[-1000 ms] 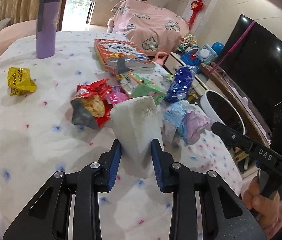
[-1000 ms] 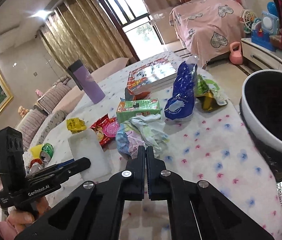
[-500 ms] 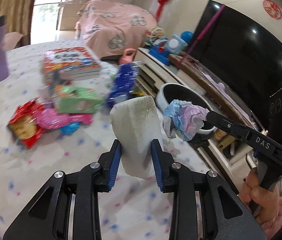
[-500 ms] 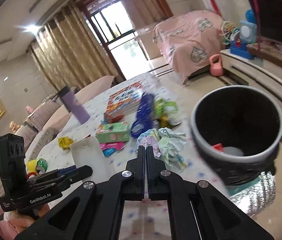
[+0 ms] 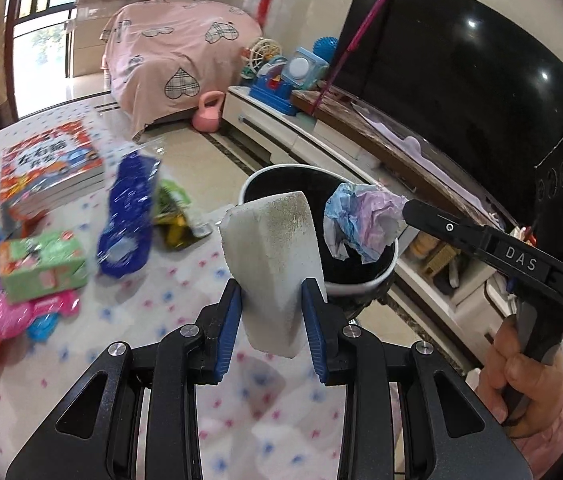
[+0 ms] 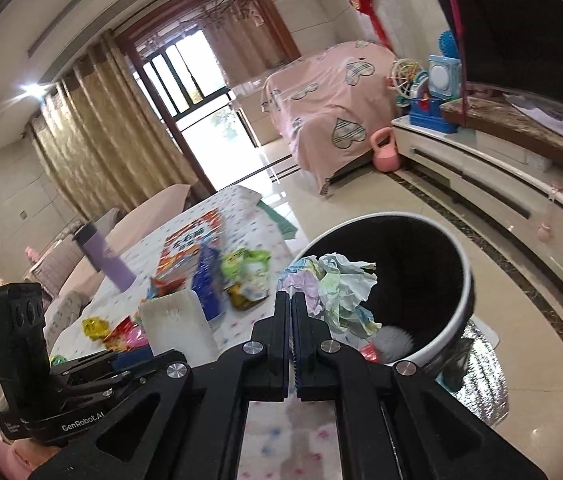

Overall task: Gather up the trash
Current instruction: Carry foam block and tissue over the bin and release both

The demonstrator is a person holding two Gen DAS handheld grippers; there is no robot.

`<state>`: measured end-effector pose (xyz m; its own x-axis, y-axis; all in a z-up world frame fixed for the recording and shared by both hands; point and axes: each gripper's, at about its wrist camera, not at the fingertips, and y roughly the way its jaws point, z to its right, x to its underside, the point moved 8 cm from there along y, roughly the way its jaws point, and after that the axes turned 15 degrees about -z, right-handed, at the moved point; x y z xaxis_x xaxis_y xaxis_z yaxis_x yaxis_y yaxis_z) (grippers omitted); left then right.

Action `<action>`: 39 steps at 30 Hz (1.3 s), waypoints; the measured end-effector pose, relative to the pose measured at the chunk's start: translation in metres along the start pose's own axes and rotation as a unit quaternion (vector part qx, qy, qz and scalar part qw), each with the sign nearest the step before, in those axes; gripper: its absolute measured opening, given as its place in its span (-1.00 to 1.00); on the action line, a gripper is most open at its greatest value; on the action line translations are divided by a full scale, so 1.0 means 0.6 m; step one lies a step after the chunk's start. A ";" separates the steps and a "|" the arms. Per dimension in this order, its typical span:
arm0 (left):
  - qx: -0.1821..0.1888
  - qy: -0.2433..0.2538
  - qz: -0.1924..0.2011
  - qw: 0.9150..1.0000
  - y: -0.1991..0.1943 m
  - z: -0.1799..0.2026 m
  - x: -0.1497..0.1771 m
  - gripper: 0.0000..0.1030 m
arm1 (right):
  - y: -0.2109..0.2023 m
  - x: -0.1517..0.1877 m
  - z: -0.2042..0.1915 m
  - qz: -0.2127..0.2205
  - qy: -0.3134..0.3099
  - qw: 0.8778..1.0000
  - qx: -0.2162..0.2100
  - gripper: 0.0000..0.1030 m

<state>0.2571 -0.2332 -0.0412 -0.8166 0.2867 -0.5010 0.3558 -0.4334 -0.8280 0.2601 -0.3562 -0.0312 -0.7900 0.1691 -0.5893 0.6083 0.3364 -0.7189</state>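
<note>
Both hands have swung away from the litter on the worktop [image 5: 161, 292] toward the bin, so the waste bin [image 6: 463, 280], off at the side a moment ago, now sits right ahead of them. The left tongs [image 5: 270, 314] are clamped on a white foam block [image 5: 275, 256], carried just short of the rim. The right tongs [image 6: 291, 310] are pinched fully closed on a crumpled paper wad [image 6: 337, 288], which hangs over the bin's mouth. I judge the drop is next, paper first. The bin is black inside and holds little: something pale and a bit of red at the bottom. Snack wrappers, a green carton [image 5: 41, 262] and a blue bag [image 5: 127, 216] still lie on the worktop.
</note>
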 end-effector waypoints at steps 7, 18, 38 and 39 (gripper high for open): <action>-0.003 0.014 -0.015 1.000 0.042 0.032 -0.045 -0.43 | 0.015 -0.023 0.055 -0.004 0.020 1.000 0.008 -0.98; -0.010 0.025 -0.035 0.999 0.095 0.051 -0.082 -0.43 | 0.038 -0.040 0.107 -0.018 0.042 0.999 0.010 -0.98; -0.027 0.005 -0.030 0.999 0.082 0.026 -0.062 0.30 | 0.054 -0.030 0.134 -0.031 0.067 0.997 0.013 -0.10; -0.026 0.000 -0.030 0.999 0.078 0.021 -0.056 0.30 | 0.052 -0.028 0.133 -0.030 0.068 0.997 0.011 0.04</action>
<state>0.2955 -0.2736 -0.0602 -0.8370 0.3104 -0.4506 0.3300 -0.3704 -0.8683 0.2984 -0.4223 -0.0731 -0.8268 0.2747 -0.4908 0.5605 0.3295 -0.7598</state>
